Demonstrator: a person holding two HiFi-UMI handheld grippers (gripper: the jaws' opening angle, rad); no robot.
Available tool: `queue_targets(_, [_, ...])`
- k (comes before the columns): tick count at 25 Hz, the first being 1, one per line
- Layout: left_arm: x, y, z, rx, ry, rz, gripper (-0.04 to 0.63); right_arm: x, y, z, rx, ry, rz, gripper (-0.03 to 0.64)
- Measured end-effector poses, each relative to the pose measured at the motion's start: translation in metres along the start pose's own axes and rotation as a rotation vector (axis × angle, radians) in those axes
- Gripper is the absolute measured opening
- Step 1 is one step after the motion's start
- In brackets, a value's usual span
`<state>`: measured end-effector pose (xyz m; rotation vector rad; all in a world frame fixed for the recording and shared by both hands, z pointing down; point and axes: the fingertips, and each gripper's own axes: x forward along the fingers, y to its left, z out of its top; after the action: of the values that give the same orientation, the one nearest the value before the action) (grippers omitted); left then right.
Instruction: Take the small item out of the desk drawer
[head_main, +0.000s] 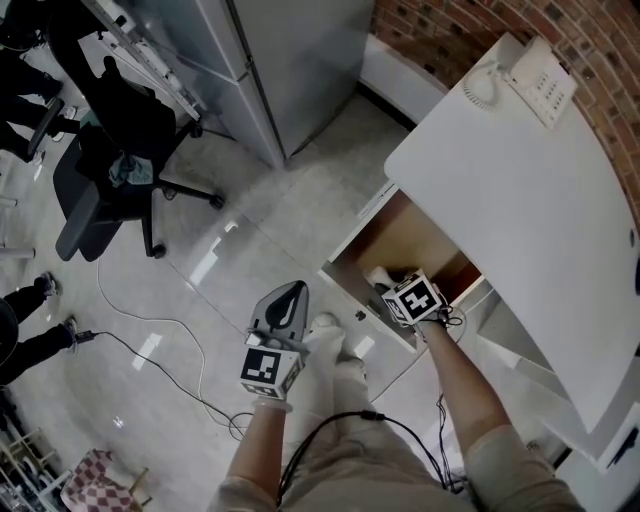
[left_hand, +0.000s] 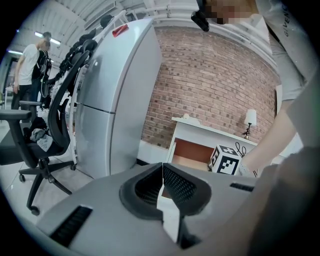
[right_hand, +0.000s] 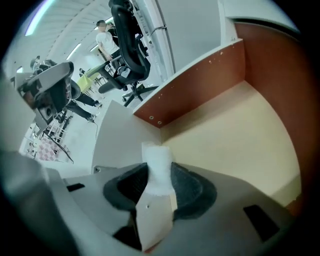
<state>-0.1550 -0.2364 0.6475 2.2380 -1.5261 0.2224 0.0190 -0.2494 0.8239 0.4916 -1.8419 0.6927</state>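
Note:
The white desk (head_main: 520, 200) has its drawer (head_main: 400, 235) pulled open, with a tan floor (right_hand: 240, 135) and a red-brown side wall (right_hand: 200, 85). My right gripper (head_main: 388, 285) reaches into the drawer near its front edge. Between its dark pads stands a small white item (right_hand: 157, 167), pinched on both sides and sticking up past the tips of the right gripper (right_hand: 159, 175). My left gripper (head_main: 292, 298) hangs over the floor, left of the drawer and apart from it. The left gripper (left_hand: 162, 169) has its jaws meeting at the tips, with nothing between them.
A black office chair (head_main: 110, 160) stands on the floor to the far left. A tall grey cabinet (head_main: 290, 60) rises behind the drawer. A white telephone (head_main: 530, 75) lies on the desk's far end. Cables (head_main: 150, 340) trail over the floor. A person (left_hand: 32, 60) stands far off.

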Motion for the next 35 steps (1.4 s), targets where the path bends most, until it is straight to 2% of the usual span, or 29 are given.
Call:
queue_targets(7, [-0.02,-0.019,0.01,-0.017,0.009,0.0,0.006,-0.051,0.012,0.001,0.064,-0.104,-0.022,0.158])
queue_targets(16, [-0.04,-0.036,0.04,-0.022,-0.015,0.016,0.006,-0.111,0.031,0.0,0.053,-0.192,-0.047,0.158])
queue_targets(25, [-0.063,-0.049,0.064,-0.028,-0.054,0.039,0.006,-0.174,0.044,0.013,0.062,-0.355,-0.072,0.158])
queue_targets(35, [-0.086,-0.073,0.094,-0.004,-0.092,0.023,0.006,-0.246,0.056,0.012,0.081,-0.558,-0.132,0.156])
